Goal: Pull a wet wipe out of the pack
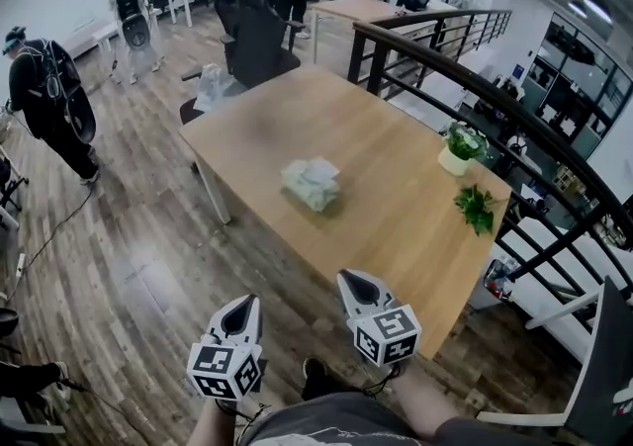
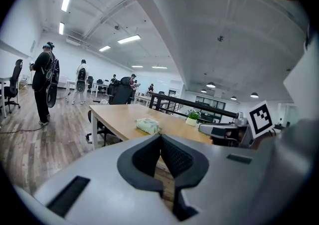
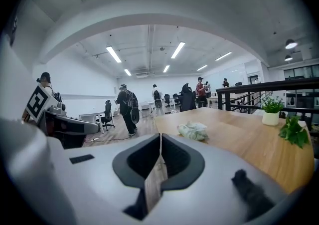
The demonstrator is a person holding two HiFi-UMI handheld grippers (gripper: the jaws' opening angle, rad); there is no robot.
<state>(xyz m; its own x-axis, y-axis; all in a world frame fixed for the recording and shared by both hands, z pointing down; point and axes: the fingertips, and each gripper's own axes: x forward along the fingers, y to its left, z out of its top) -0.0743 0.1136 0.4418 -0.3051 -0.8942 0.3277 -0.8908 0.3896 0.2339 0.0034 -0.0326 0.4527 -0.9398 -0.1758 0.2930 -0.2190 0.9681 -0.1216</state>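
Approach stage, before any contact. The wet wipe pack (image 1: 312, 183) lies near the middle of the wooden table (image 1: 396, 226), well apart from both tools. Left gripper (image 1: 246, 302) and right gripper (image 1: 349, 279) are held side by side at the table's near edge, each with jaws closed together on nothing. Next move, as judged: reach the pack, open the jaws, steady the pack with one tool and pinch a wipe with the other

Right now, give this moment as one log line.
stage: pre-grasp | left gripper: shut, empty | right gripper: shut, empty | wipe pack: on table, untouched
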